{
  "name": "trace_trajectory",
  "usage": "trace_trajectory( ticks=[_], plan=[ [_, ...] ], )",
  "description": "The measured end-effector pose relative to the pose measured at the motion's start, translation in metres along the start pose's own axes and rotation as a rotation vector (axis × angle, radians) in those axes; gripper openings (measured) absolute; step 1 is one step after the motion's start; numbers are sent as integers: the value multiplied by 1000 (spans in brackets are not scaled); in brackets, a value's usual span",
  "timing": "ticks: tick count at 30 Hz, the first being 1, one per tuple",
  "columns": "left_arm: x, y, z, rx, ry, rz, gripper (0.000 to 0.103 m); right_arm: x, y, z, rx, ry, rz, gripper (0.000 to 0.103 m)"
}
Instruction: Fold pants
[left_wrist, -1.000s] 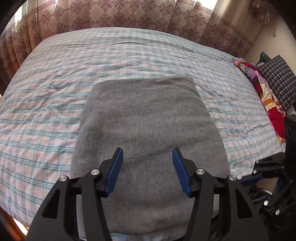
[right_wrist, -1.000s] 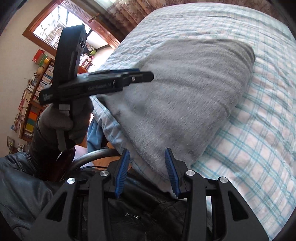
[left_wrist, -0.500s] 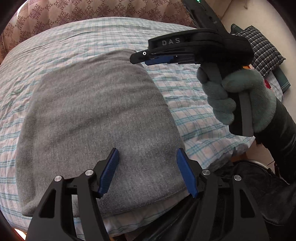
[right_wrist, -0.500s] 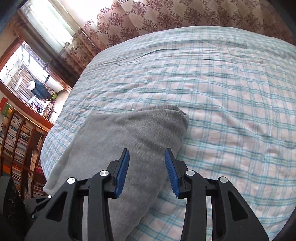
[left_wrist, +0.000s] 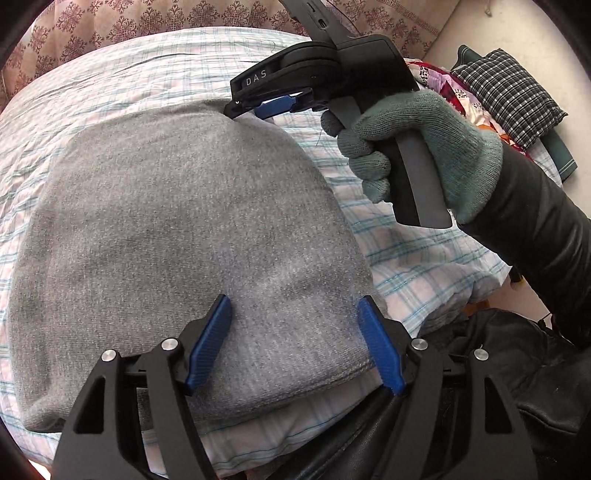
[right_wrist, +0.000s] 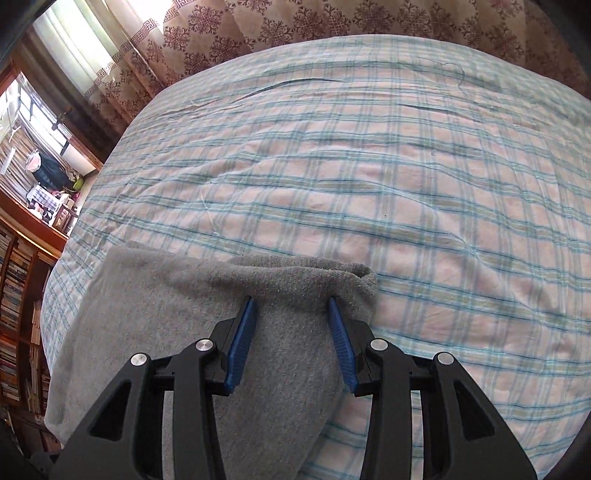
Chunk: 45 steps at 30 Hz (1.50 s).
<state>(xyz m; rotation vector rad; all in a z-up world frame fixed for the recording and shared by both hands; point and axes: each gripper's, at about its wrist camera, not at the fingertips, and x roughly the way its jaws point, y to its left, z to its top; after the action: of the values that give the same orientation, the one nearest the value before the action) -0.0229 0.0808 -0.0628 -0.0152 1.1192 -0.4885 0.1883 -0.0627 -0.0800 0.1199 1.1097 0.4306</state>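
The grey pants (left_wrist: 177, 236) lie folded in a thick rectangle on the plaid bed sheet (left_wrist: 110, 81). My left gripper (left_wrist: 295, 306) is open over the pants' near right corner, its blue pads spread just above the cloth. My right gripper (right_wrist: 291, 306) is open with its tips at the pants' far right corner (right_wrist: 325, 280), the fabric bunched between the pads. In the left wrist view the right gripper (left_wrist: 258, 107) shows side-on, held by a green-gloved hand (left_wrist: 417, 147), its tip at the far corner.
The bed's near edge (left_wrist: 280, 435) hangs just below the pants. Patterned curtains (right_wrist: 295, 26) hang behind the bed. A checked cushion (left_wrist: 506, 92) and colourful cloth lie at the right. A bookshelf (right_wrist: 18, 314) and a window stand at the left.
My right gripper has swung from the near edge to the pants' far right corner and dropped onto it. My left gripper has shifted right toward the near right corner.
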Motion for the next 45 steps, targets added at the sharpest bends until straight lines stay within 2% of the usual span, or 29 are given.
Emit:
trace_trajectory(
  ticks=[4,7,10,14,18,22,26,30,36,40,43,45],
  plan=[
    [-10,9,1,-37,-19,-22,72,-23,7,-6,-38,-41,-36,41],
    [-16,19,1,-65,-28,52,73,-45,8,-18,-57,-65,-31,43],
    [-24,28,0,-96,-43,75,73,-61,12,-38,-88,-55,1,43],
    [-41,41,-6,-122,-73,126,73,-78,19,-73,-141,-29,42,56],
    [-46,57,-17,-176,-67,167,73,-84,26,-102,-158,10,92,57],
    [-47,59,-22,-165,-59,174,73,-81,37,-122,-205,47,100,57],
    [-33,64,-16,-175,-7,178,74,-72,36,-130,-186,73,89,60],
    [-33,67,-17,-192,3,155,77,-73,32,-131,-164,73,101,61],
    [-47,71,-23,-245,-54,132,77,-98,33,-131,-161,23,123,62],
    [-61,67,-26,-252,-91,203,82,-125,34,-135,-175,-30,138,63],
    [-74,64,-26,-256,-131,271,87,-147,38,-140,-204,-112,115,68],
    [-80,59,-26,-254,-153,320,97,-160,46,-147,-250,-184,71,70]
  ],
)
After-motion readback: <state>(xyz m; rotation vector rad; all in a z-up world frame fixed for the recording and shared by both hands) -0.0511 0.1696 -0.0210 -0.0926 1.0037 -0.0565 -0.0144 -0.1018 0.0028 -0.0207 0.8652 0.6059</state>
